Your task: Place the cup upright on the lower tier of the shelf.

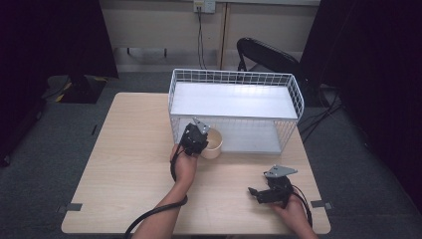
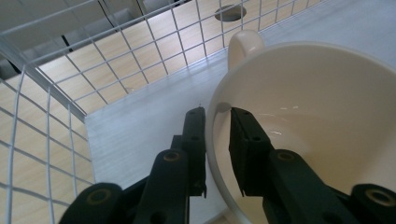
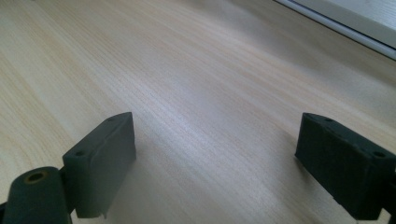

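Observation:
A cream mug (image 1: 213,143) stands at the front left of the white wire rack's (image 1: 234,79) lower shelf. My left gripper (image 1: 198,138) is shut on the mug's rim. In the left gripper view one jaw is outside the mug (image 2: 327,121) and the other inside, pinching the wall at the left gripper (image 2: 217,116); the mug's handle points away. My right gripper (image 1: 255,192) rests low over the table near the front right, open. In the right gripper view the right gripper (image 3: 215,140) has its jaws wide apart over bare wood.
The wire rack has an upper white shelf (image 1: 231,99) and mesh walls around the mug. The wooden table (image 1: 129,149) spreads to the left and front. A black chair (image 1: 263,52) stands behind the rack, and cables trail on the floor.

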`<action>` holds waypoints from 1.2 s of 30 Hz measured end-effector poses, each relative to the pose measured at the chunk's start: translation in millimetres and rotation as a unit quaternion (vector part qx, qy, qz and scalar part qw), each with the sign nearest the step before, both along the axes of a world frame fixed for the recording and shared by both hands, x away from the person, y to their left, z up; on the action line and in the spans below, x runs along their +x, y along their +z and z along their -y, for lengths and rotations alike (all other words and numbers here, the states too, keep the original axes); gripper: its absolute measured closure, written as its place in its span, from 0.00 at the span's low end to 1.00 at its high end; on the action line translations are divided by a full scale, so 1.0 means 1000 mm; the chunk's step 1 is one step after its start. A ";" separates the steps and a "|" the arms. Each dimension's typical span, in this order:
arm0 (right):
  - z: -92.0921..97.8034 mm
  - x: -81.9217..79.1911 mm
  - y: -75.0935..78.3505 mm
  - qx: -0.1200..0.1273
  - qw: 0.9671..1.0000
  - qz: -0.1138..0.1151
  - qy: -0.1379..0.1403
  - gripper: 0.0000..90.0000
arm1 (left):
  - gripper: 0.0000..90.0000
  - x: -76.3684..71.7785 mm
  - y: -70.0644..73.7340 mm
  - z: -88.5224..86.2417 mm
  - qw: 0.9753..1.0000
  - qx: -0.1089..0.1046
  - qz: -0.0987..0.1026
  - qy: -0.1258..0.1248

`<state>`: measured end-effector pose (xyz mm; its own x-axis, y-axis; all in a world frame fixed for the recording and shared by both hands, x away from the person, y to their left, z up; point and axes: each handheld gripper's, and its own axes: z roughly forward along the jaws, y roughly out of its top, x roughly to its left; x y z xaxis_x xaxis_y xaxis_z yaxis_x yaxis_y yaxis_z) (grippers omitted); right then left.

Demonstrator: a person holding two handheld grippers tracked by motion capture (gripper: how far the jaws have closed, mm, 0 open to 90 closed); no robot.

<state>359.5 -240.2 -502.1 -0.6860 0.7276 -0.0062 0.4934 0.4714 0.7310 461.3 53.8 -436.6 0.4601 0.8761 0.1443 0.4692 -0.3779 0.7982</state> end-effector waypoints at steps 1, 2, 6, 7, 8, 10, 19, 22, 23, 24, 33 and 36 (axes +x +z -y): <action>0.000 0.000 0.000 0.000 1.000 0.000 0.000 0.13 | 0.87 0.000 0.000 0.000 1.000 0.000 0.000 0.000; 0.000 0.000 0.000 0.000 1.000 0.000 0.000 0.13 | 0.87 0.000 0.001 -0.001 1.000 -0.008 -0.006 0.000; 0.000 0.000 0.000 0.000 1.000 0.000 0.000 0.13 | 0.90 -0.002 0.004 -0.001 1.000 -0.001 -0.005 0.002; 0.000 0.000 0.000 0.000 1.000 0.000 0.000 0.13 | 0.90 -0.002 0.004 -0.001 1.000 0.001 -0.004 0.004; 0.000 0.000 0.000 0.000 1.000 0.000 0.000 0.13 | 0.91 -0.003 0.004 0.000 1.000 0.002 0.005 0.009; 0.000 0.000 0.000 0.000 1.000 0.000 0.000 0.13 | 0.91 -0.003 0.004 0.000 1.000 0.000 0.010 0.015; 0.000 0.000 0.000 0.000 1.000 0.000 0.000 0.13 | 0.91 0.001 0.004 -0.003 0.999 -0.022 0.011 0.037; 0.000 0.000 0.000 0.000 1.000 0.000 0.000 0.13 | 0.91 0.003 0.005 -0.003 0.999 -0.018 0.010 0.037; 0.000 0.000 0.000 0.000 1.000 0.000 0.000 0.13 | 0.91 0.003 0.005 -0.003 0.999 -0.018 0.010 0.037; 0.000 0.000 0.000 0.000 1.000 0.000 0.000 0.13 | 0.91 0.003 0.005 -0.003 0.999 -0.021 0.009 0.038; 0.000 -0.001 0.000 0.000 1.000 0.000 0.000 0.13 | 0.88 0.003 0.005 -0.005 0.999 -0.027 0.012 0.035; 0.000 -0.001 0.000 0.000 1.000 0.000 0.000 0.13 | 0.86 0.002 0.006 -0.006 0.999 -0.023 0.017 0.033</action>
<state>358.8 -240.3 -502.1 -0.6859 0.7277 -0.0062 0.4934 0.4712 0.7311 463.6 59.5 -431.1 0.3961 0.9107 0.1171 0.4646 -0.3088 0.8299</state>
